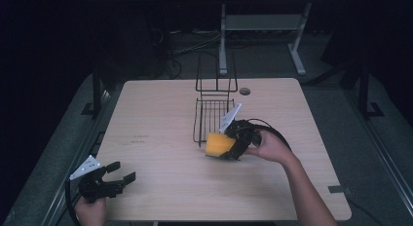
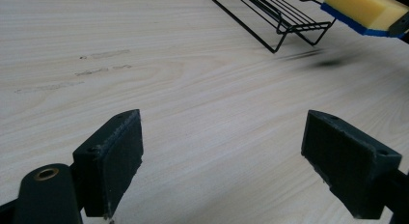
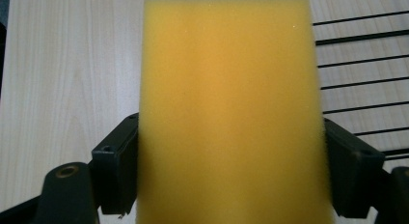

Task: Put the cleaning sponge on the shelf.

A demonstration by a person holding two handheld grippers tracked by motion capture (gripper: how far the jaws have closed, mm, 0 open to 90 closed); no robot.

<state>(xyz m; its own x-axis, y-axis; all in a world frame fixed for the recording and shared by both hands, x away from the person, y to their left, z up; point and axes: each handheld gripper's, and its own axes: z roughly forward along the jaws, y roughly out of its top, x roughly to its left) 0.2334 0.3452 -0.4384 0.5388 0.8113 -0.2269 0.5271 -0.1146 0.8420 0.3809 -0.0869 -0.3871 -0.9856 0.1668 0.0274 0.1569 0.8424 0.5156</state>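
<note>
Sponge up in the air beside the rack!
The right gripper (image 1: pixel 225 149) is clenching the yellow sponge (image 1: pixel 217 144) above the table (image 1: pixel 156 138), just beside the wire rack (image 1: pixel 212 114); the left gripper (image 1: pixel 122 175) is sitting wide open, grasping nothing.

A light wooden rectangular table (image 1: pixel 156 114) with rounded corners is seen from above. A small round grey cable port (image 1: pixel 245 91) is set into the table near its far edge. Faint dark scuff marks (image 1: pixel 139 137) are found left of the table's middle. A short strip of grey tape (image 1: pixel 339 189) is stuck at the table's near right corner. Beyond the table's far edge, a white metal desk frame (image 1: pixel 263 22) is placed on the grey floor, with a tangle of dark cables (image 1: pixel 195 43) lying to its left.
</note>
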